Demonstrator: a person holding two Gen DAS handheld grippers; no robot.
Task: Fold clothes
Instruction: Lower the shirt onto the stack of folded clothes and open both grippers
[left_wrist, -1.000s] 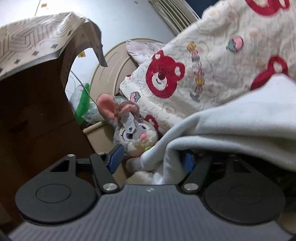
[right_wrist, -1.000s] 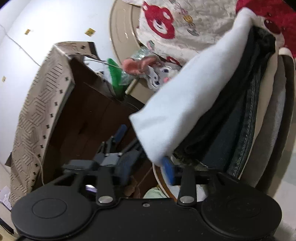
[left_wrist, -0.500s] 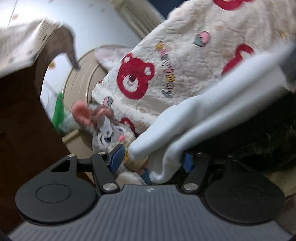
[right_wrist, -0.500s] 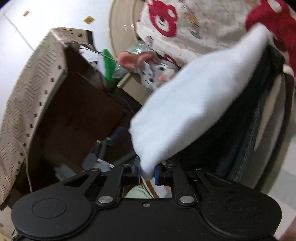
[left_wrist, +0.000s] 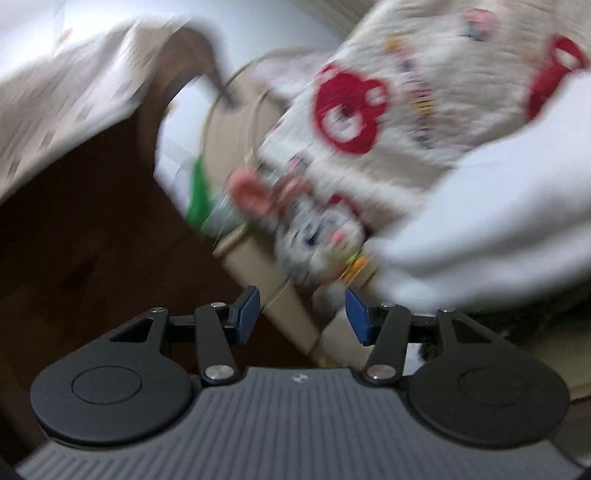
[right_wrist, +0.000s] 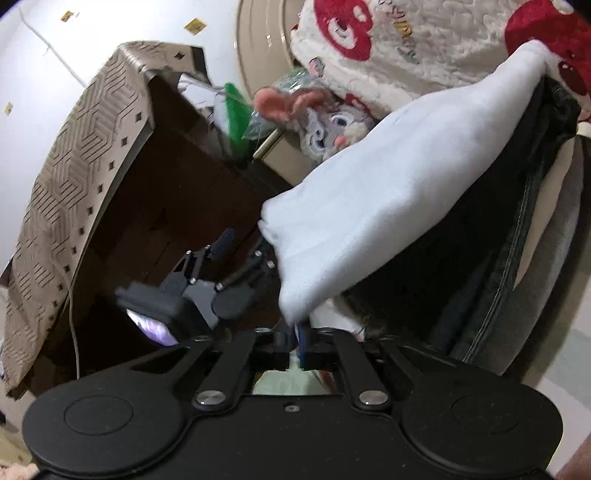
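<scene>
A folded white fleece garment (right_wrist: 388, 192) lies on top of a stack of folded clothes (right_wrist: 517, 266), dark and denim layers under it. My right gripper (right_wrist: 295, 341) is shut on the garment's near corner. In the blurred left wrist view the same white garment (left_wrist: 491, 221) fills the right side. My left gripper (left_wrist: 302, 314) stands open, with nothing between its blue pads (left_wrist: 246, 309), just left of the garment's edge. The left gripper (right_wrist: 240, 251) also shows in the right wrist view, beside the garment's lower corner.
A brown cabinet (right_wrist: 122, 229) with a patterned cloth (right_wrist: 74, 158) over it stands to the left. A grey plush rabbit (right_wrist: 325, 125) and a bear-print quilt (right_wrist: 406, 40) lie behind the stack. A green-and-clear bag (right_wrist: 240, 114) sits by the rabbit.
My left gripper let go of the white garment and pulled back left, jaws now open and free. My right gripper closed on the garment's corner.
</scene>
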